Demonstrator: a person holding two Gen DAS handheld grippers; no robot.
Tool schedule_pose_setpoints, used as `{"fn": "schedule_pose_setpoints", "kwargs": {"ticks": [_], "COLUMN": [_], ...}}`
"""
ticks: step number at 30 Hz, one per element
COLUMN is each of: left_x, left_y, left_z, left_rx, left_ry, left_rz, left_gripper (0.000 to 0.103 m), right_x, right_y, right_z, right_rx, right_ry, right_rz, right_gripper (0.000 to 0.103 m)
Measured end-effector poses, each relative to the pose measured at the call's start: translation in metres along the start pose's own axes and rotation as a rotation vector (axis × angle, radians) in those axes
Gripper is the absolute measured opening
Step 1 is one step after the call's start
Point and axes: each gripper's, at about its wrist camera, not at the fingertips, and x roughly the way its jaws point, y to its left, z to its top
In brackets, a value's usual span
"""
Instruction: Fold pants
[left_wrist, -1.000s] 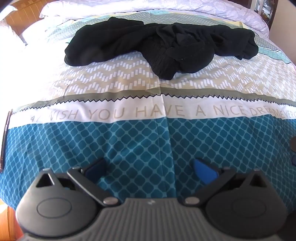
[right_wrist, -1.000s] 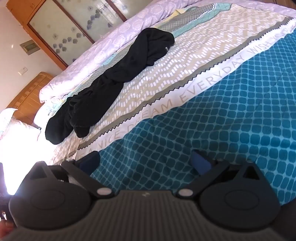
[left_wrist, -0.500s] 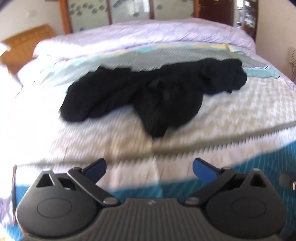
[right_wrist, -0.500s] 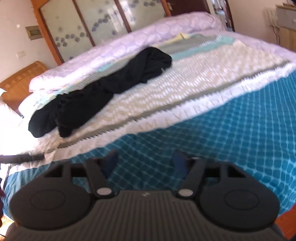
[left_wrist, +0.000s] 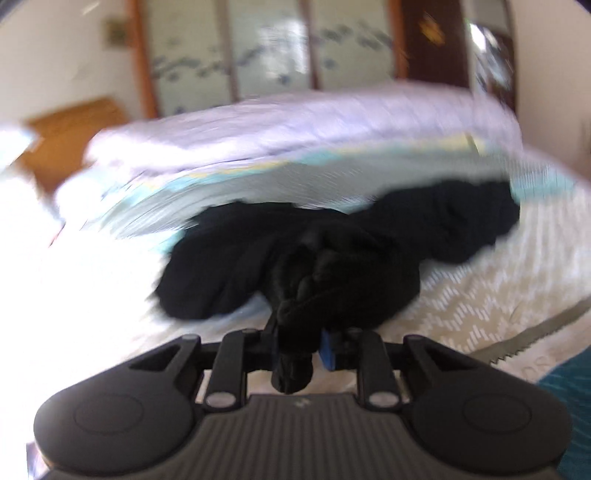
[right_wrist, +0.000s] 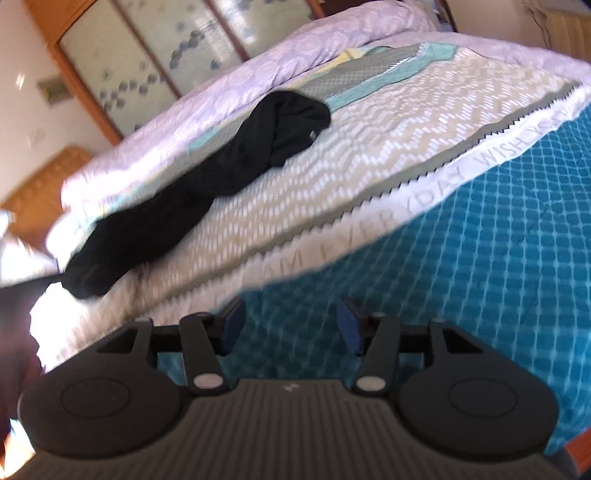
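- Left gripper (left_wrist: 300, 341): fingers pinched on a bunched fold of the black pants (left_wrist: 332, 266); a tail of fabric hangs down between the pads toward the camera body. Blue pad (left_wrist: 327, 352) visible on the right side of the pinch, the other pad is hidden by cloth.
- Left wrist view is heavily motion-blurred, so fine detail on the grasp is not readable.
- Pants: crumpled in a long heap across the bed (left_wrist: 498, 295), lying on the beige zigzag band of the quilt, with the lavender comforter (left_wrist: 295, 129) rolled up just behind them.
- Right gripper (right_wrist: 290, 325): fingers spread, nothing between them, over the teal diamond-pattern part of the quilt (right_wrist: 480, 258).
- In the right wrist view, the pants (right_wrist: 207, 173) run as a twisted dark strip well ahead of the right gripper, not touching it.
- White printed text band on the quilt sits between the teal section and the zigzag band.
- Background: wooden-framed frosted doors (right_wrist: 166, 55) behind the bed, wooden headboard (right_wrist: 33, 199) on the left.
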Motion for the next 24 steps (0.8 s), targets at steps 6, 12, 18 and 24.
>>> {"fn": "schedule_pose_setpoints", "kwargs": {"ticks": [6,12,18,24], "left_x": [-0.074,-0.048,-0.023,-0.057], "left_y": [0.125,0.143,0.110,0.105], "left_z": [-0.049,-0.058,-0.047,-0.075], "left_rx": [-0.268,-0.351,-0.291,-0.278], "left_ry": [0.018,0.132,0.135,0.131], "left_rz": [0.241,0.233,0.194,0.215], "left_gripper": [0.019,0.019,0.020,0.020], "right_x": [0.023,0.076,0.142,0.232], "right_y": [0.004,0.007,0.035,0.104], "right_z": [0.052,0.088,0.134,0.181], "right_rx": [0.100,0.153,-0.037,-0.341], "right_ry": [-0.051,-0.040,-0.020,0.021], "right_rz": [0.069,0.047,-0.095,-0.172], "right_gripper": [0.058,0.058,0.059,0.063]}}
